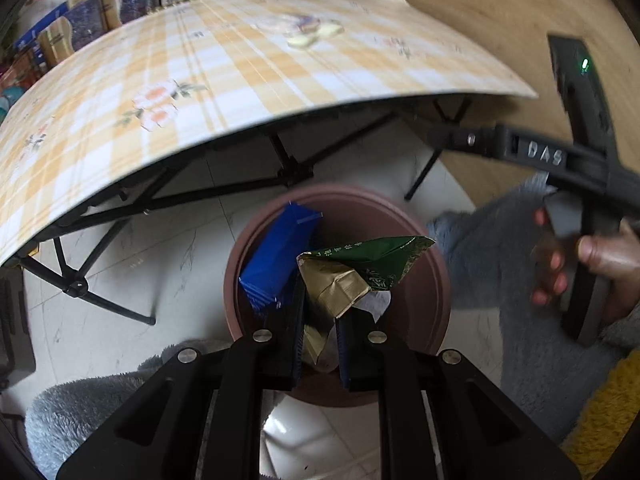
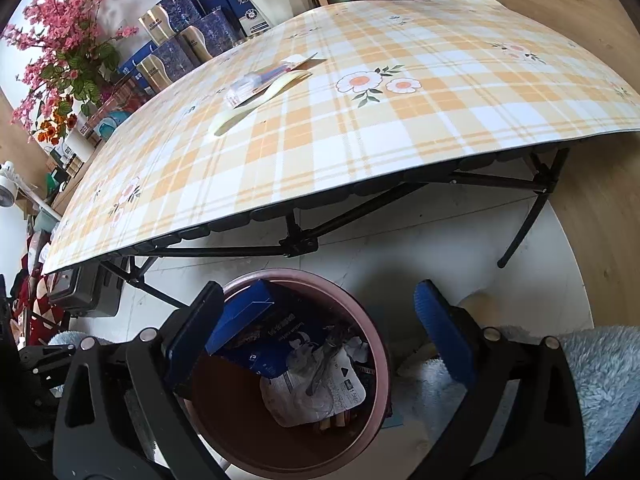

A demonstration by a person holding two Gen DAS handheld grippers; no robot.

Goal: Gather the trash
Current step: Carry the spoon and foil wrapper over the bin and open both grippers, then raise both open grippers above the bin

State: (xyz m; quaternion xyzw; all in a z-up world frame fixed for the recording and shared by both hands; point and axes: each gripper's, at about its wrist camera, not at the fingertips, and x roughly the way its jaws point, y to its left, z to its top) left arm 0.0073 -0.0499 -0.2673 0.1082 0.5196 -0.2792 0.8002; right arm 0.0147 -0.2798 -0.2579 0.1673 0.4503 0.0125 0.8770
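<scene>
My left gripper [image 1: 320, 312] is shut on a crumpled green and gold wrapper [image 1: 352, 272] and holds it right above the brown trash bin [image 1: 432, 292] on the floor. A blue box [image 1: 276, 256] stands inside the bin. My right gripper [image 2: 320, 320] is open and empty, hovering over the same bin [image 2: 380, 360], which holds the blue box [image 2: 256, 320] and white plastic packaging [image 2: 316, 388]. The right gripper also shows at the right of the left wrist view [image 1: 576, 160], held in a hand. Clear packaging and a pale strip [image 2: 260, 88] lie on the table.
A folding table with a yellow plaid floral cloth [image 2: 360, 128] stands just beyond the bin, on black legs [image 2: 296, 240]. Boxes and flower pots [image 2: 176, 40] line the far side. Grey fluffy fabric [image 2: 600, 380] lies to the right of the bin.
</scene>
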